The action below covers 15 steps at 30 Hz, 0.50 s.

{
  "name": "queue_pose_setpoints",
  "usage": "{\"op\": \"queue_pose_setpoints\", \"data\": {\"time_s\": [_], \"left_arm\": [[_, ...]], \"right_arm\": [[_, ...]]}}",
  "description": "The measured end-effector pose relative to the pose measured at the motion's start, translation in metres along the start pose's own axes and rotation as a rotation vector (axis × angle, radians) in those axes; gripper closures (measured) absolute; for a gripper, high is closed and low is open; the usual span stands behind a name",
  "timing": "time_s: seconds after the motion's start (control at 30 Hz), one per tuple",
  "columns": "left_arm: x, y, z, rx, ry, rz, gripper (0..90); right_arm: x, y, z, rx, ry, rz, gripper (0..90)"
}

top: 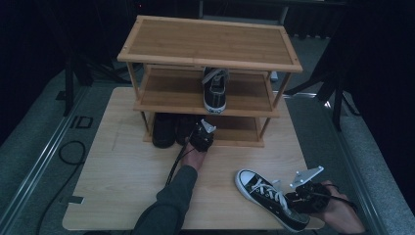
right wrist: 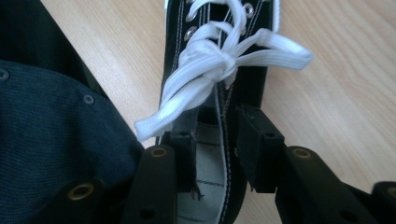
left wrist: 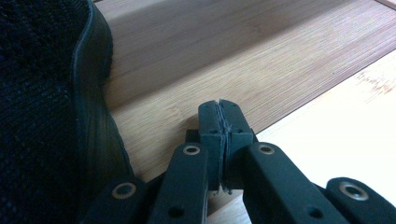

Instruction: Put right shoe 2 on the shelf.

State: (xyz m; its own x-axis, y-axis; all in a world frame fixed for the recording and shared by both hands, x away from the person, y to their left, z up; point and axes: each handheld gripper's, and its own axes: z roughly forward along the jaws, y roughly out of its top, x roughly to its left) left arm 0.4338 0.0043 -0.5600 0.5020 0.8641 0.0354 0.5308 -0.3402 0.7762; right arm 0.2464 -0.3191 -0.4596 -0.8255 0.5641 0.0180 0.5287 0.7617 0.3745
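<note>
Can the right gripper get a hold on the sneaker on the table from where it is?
Probably yes: the right gripper already straddles one wall of the sneaker at its opening, fingers apart, nothing between.

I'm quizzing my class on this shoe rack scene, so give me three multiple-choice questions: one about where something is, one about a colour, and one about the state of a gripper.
1. Where on the rack does the sneaker on the rack sit?
A. top shelf
B. middle shelf
C. bottom shelf

2. What colour are the laces of the sneaker on the table?
A. red
B. black
C. white

3. How do the jaws of the left gripper stand?
A. shut, with nothing between them
B. wide open
C. shut on a shoe

Answers:
1. B, the high view shows it under the top board, toe pointing forward, on the second shelf.
2. C, the right gripper view shows a white bow on the black upper.
3. A, the left gripper view shows the two pads pressed together over the bottom shelf.
</note>
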Motion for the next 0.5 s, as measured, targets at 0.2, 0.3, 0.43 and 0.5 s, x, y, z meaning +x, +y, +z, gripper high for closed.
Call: {"op": "queue_pose_setpoints", "data": {"time_s": [0.2,0.3,0.43,0.5], "left_arm": [[0.000,0.000,0.000,0.000,0.001,0.000,88.6],[0.000,0.000,0.000,0.000,0.000,0.000,88.6],[0.000,0.000,0.000,0.000,0.001,0.000,88.6],[0.000,0.000,0.000,0.000,0.001,0.001,88.6]], "right_arm": [[-0.002,0.004,0.013,0.034,-0.088,0.026,67.8],[-0.003,0.009,0.015,0.003,-0.112,0.027,72.6],[-0.002,0.012,0.022,-0.001,-0.116,0.034,72.2],[-0.003,0.012,0.026,0.003,-0.115,0.038,72.3]]}}
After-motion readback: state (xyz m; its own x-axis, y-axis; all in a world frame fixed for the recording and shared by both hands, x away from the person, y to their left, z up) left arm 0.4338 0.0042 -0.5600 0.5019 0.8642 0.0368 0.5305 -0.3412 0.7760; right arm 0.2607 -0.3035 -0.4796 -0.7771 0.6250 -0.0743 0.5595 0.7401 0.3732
